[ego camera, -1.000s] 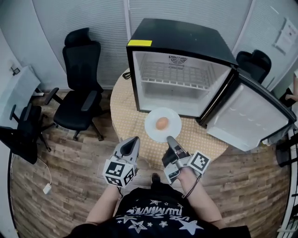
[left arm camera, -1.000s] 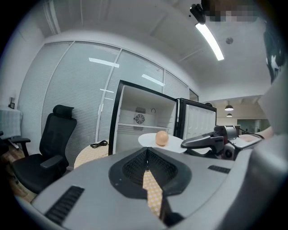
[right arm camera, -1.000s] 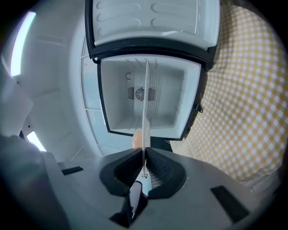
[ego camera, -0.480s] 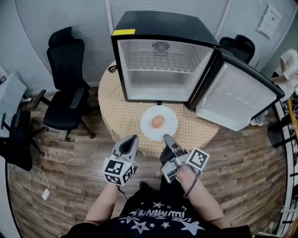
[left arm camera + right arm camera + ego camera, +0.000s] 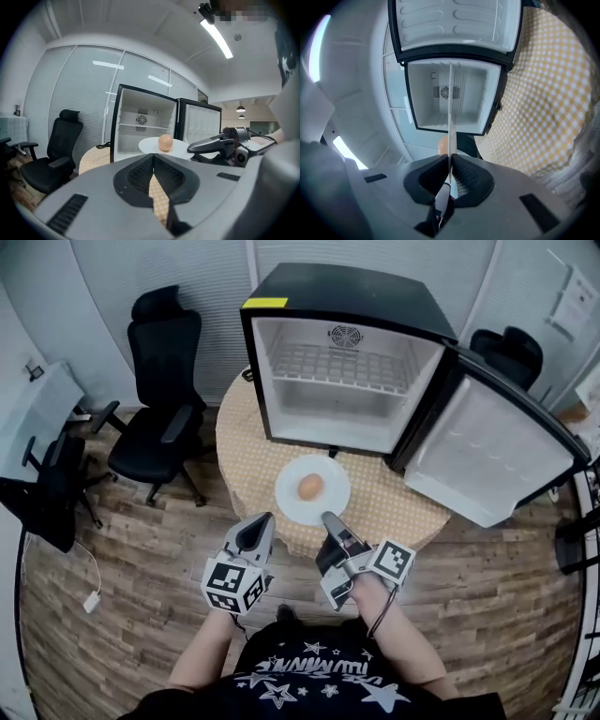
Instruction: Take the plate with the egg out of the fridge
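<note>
A white plate [image 5: 328, 503] carrying a brown egg [image 5: 310, 487] hangs over the round table, just in front of the open fridge [image 5: 347, 296]. My right gripper [image 5: 327, 519] is shut on the plate's near rim. In the right gripper view the gripper [image 5: 450, 157] is rolled sideways, so the plate [image 5: 450, 103] shows edge-on as a thin white line between the jaws, with the egg [image 5: 442, 143] beside it. My left gripper [image 5: 265, 519] is shut and empty, left of the plate. In the left gripper view the gripper [image 5: 153, 157] points toward the plate [image 5: 152, 145] and egg [image 5: 165, 142].
The fridge interior [image 5: 337, 399] holds only a wire shelf, and its door [image 5: 487, 451] stands swung out to the right. The table [image 5: 246, 460] has a yellow checked cloth. Black office chairs [image 5: 161, 409] stand to the left, another [image 5: 511, 352] behind the door. The floor is wood.
The head camera has swung about, so the fridge and table shift in the view. The right gripper keeps its hold on the plate; the left gripper stays shut beside it.
</note>
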Tool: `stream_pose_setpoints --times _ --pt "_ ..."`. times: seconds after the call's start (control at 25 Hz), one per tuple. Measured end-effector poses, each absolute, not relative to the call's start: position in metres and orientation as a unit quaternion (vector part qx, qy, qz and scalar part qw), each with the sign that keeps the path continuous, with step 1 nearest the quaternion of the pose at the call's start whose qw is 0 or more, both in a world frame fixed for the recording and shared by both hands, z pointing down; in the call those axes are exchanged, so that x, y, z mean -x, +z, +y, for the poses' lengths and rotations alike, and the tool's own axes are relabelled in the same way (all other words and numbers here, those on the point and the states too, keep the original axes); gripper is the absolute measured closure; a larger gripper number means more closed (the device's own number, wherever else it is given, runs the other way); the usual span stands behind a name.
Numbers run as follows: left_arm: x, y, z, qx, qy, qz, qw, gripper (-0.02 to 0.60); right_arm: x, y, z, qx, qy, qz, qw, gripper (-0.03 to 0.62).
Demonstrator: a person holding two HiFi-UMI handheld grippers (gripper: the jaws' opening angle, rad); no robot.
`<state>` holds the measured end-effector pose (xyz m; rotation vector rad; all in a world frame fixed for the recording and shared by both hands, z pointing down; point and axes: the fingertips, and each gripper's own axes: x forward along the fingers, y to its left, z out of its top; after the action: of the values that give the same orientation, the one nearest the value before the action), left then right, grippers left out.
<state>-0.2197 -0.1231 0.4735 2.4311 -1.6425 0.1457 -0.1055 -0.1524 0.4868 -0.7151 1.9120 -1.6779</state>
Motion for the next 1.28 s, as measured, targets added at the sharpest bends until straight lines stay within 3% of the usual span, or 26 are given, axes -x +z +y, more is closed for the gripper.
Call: stream_pose_setpoints --times 0.84,1.28 --pt "0.079 0.473 -0.119 -0.710 0.035 -0.695 0.107 0.574 -0.035 0.495 -0.182 0.149 -0.646 0.737 0.134 0.554" --pt "0.038 0.471 -0.063 -0.650 0.044 -0.750 0.111 0.574 -0.072 0.497 -0.159 0.095 -0.666 0.733 0.098 0.554"
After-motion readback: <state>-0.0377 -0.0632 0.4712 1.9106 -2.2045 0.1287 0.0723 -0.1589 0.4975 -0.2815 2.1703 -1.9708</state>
